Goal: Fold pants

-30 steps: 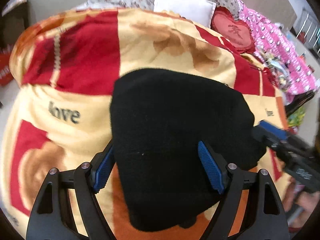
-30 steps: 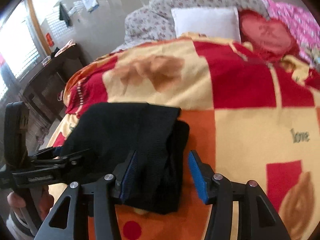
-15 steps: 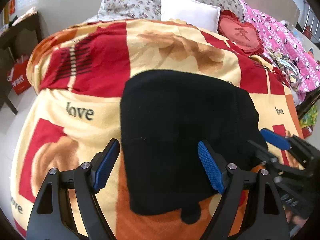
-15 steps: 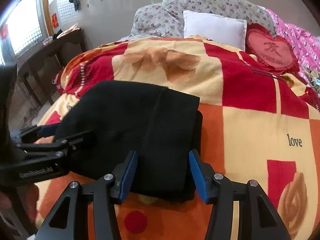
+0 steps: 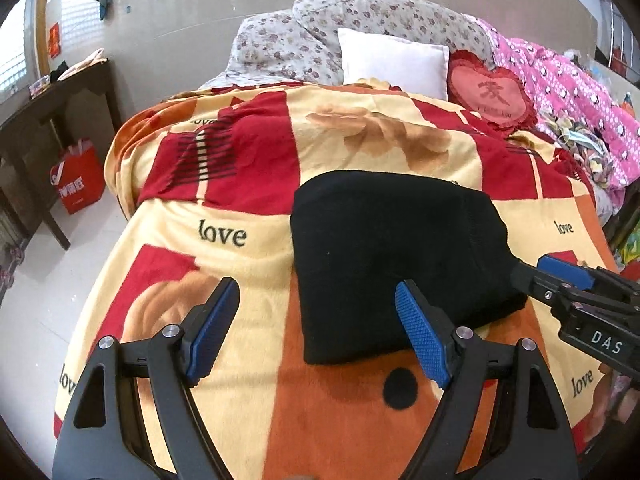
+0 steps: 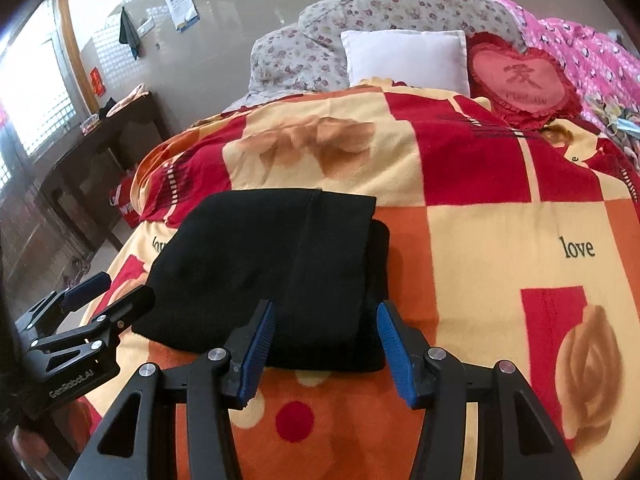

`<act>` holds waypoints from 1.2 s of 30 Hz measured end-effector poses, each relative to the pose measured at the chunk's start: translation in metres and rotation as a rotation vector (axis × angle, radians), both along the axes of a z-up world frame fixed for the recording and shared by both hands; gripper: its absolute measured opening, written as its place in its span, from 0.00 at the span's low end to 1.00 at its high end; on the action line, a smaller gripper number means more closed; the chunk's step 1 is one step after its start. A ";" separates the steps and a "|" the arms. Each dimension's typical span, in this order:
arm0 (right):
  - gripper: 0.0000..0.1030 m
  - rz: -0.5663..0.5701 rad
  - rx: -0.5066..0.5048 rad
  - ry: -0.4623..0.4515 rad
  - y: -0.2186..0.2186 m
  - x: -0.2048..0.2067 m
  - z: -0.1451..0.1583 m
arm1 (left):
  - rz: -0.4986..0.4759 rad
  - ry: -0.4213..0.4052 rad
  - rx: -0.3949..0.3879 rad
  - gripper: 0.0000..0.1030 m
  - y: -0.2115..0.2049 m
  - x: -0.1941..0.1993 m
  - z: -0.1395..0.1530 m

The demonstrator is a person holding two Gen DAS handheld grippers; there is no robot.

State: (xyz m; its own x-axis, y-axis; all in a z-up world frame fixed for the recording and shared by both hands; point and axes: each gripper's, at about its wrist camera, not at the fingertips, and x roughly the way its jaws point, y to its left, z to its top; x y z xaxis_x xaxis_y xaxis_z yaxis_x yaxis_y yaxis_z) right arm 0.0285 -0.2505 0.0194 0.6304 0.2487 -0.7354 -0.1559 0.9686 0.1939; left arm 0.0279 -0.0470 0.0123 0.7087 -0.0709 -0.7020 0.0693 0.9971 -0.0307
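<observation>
Pants [image 5: 392, 256] are lying folded into a black, squarish bundle on the patterned blanket [image 5: 248, 248], near the foot end of the bed. I'm seeing a white pillow [image 5: 394, 64], a red heart cushion [image 5: 494, 94] and a pink quilt [image 5: 568, 92] sitting well beyond them at the head end, and a dark side table [image 5: 48, 120] with a red bag [image 5: 78, 180] standing off the left side — nothing is resting on the bundle. In the right wrist view its slightly longer side is running from my grippers toward the pillows, with a ribbed band [image 6: 328, 272] lying along that line and a lower layer peeking out on the right.

I'm holding my left gripper [image 5: 316, 332] with its jaws spread wide, hanging clear above the bundle's near left corner, clamping nothing. My right gripper [image 6: 326, 340] is also parted, straddling the near right edge — its pads are not pressing the cloth.
</observation>
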 end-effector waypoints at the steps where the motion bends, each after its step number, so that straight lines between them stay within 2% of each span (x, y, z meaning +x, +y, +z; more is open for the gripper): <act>1: 0.50 0.002 -0.004 -0.001 0.001 -0.001 0.001 | 0.001 -0.002 0.000 0.78 0.000 -0.002 0.001; 11: 0.50 0.020 -0.012 -0.002 0.013 -0.013 0.001 | 0.001 -0.049 0.012 0.78 0.000 -0.024 0.009; 36: 0.50 0.027 -0.013 0.007 0.015 -0.018 0.003 | -0.005 -0.040 0.017 0.78 -0.003 -0.033 0.006</act>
State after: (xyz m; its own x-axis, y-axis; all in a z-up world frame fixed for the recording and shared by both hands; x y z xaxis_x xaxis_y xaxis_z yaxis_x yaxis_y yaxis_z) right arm 0.0100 -0.2356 0.0226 0.6186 0.2562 -0.7428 -0.1810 0.9664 0.1825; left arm -0.0052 -0.0497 0.0184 0.7355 -0.0632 -0.6745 0.0752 0.9971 -0.0114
